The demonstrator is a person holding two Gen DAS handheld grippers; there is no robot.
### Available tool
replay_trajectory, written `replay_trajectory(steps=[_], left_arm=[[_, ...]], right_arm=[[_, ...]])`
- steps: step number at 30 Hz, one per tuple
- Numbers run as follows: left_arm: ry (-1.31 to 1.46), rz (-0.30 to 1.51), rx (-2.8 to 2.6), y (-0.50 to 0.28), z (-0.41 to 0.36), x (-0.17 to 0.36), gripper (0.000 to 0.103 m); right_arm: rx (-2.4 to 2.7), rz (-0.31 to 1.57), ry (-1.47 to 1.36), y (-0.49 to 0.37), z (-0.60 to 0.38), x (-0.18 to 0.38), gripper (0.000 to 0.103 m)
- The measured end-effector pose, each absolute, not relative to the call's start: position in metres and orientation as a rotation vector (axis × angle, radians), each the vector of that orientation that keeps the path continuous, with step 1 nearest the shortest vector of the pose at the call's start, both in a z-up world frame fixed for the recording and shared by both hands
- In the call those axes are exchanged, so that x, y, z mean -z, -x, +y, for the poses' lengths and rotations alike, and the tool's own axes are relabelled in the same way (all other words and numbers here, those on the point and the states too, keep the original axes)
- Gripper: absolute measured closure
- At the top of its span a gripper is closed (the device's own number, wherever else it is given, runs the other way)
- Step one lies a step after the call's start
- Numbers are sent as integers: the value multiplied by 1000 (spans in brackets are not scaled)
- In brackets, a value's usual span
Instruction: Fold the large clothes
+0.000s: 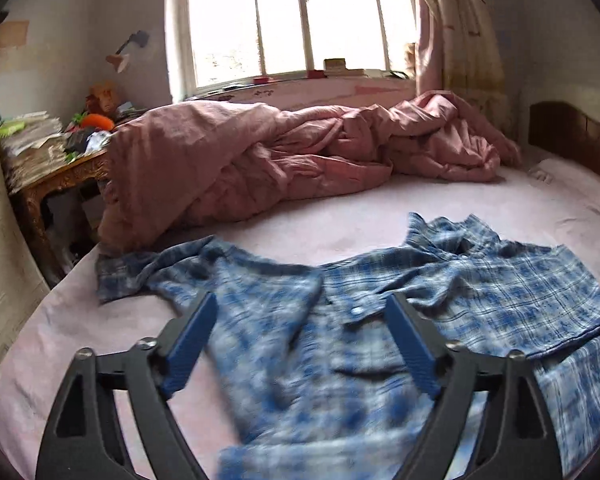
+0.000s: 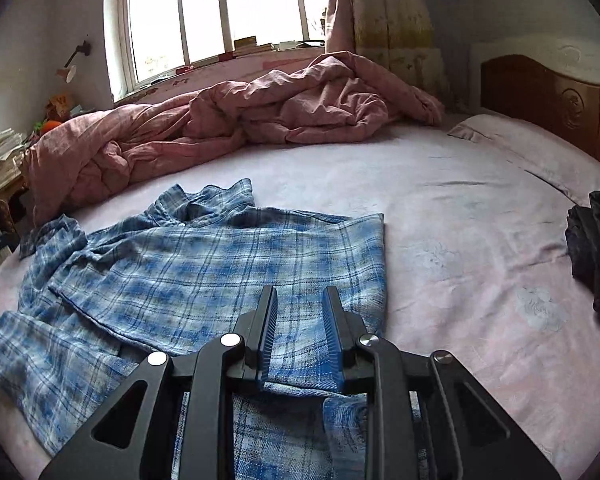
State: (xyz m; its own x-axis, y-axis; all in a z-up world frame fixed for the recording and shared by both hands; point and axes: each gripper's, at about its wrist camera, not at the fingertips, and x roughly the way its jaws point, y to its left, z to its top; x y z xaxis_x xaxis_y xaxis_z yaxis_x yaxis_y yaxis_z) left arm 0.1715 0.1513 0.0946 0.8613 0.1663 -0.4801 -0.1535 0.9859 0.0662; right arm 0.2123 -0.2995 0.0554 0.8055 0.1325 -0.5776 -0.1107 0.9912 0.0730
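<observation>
A bed with a pale pink sheet fills both views. A pink quilt lies bunched along its far side under a bright window, with a curtain at the window's right. A brown headboard and a pillow are at the right; a cluttered table stands at the left. A black garment sits at the bed's right edge.

The blue plaid shirt lies spread on the sheet, collar toward the quilt, one side folded over. The left tongs are spread wide above the shirt's front, which is blurred there. The right tongs stand partly open, and a fold of the shirt's hem runs between their blue pads; whether they pinch it I cannot tell
</observation>
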Motion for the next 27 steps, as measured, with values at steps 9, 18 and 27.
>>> replay_trajectory(steps=[9,18,27], left_arm=[[245,535,-296,-164,261,-74,8],[408,651,-277,-218,306,-39,9],[473,796,-229,-254,327,9,32]], right_arm=[[-118,648,-20,-220,-295,-42,78],[-118,698,-36,-229,-294,-30,78],[-118,729,-38,-235,-294,-23,78]])
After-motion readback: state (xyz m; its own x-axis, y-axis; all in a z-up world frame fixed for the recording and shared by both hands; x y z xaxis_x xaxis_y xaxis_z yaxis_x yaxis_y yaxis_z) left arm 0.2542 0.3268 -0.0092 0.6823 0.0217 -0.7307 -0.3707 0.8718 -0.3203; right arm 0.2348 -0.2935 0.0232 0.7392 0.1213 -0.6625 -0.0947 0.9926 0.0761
